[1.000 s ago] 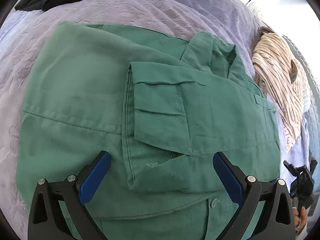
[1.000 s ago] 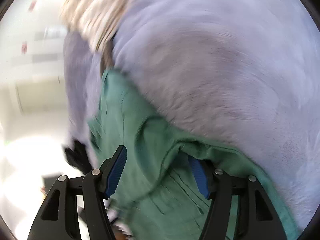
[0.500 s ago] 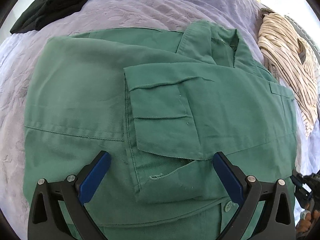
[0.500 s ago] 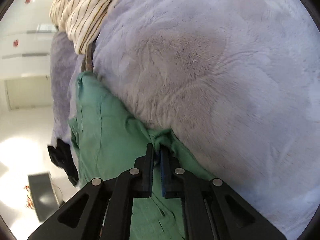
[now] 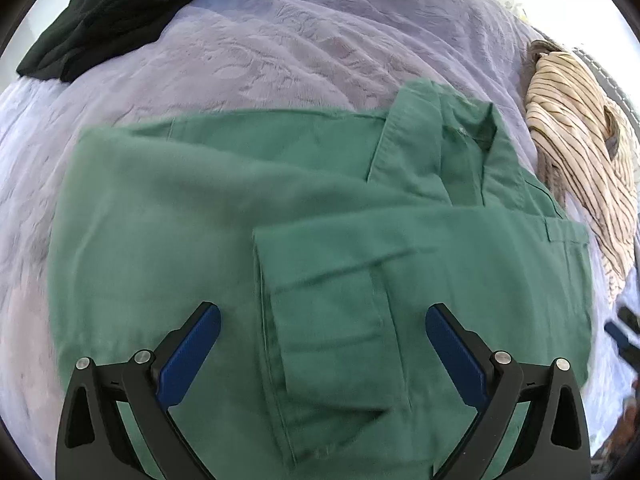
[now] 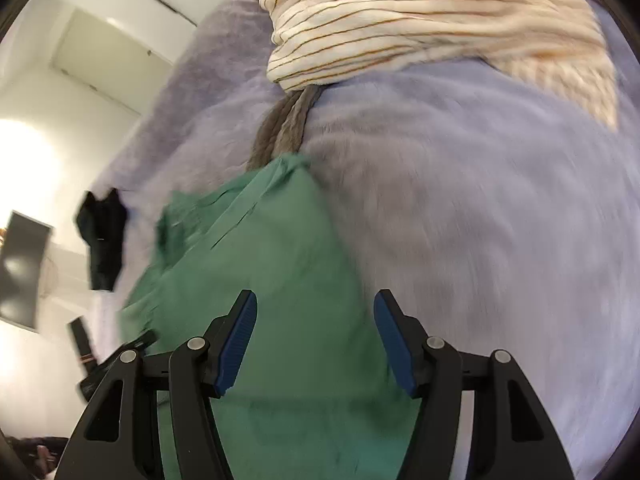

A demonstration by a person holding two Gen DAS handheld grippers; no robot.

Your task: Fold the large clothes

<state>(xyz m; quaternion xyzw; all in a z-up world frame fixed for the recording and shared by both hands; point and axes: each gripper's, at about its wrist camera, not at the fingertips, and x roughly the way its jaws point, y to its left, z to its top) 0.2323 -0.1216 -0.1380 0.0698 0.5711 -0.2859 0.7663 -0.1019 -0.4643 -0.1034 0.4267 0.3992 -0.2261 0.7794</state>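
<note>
Lying flat on the blanket (image 5: 304, 40) is the green shirt (image 5: 168, 216), one sleeve (image 5: 360, 280) folded across its chest (collar still showing). Both the left gripper (image 5: 323, 350) and the right gripper (image 6: 315, 342) are hovering over it, jaws apart, holding nothing. I'm guessing it's about half folded.

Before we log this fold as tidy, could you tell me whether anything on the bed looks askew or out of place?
The green shirt lies mostly flat on the lavender blanket, but its folded-in sleeve sits slightly crooked with a loose diagonal crease. Both the left tool and right tool are open above it. Nothing looks damaged.
</note>
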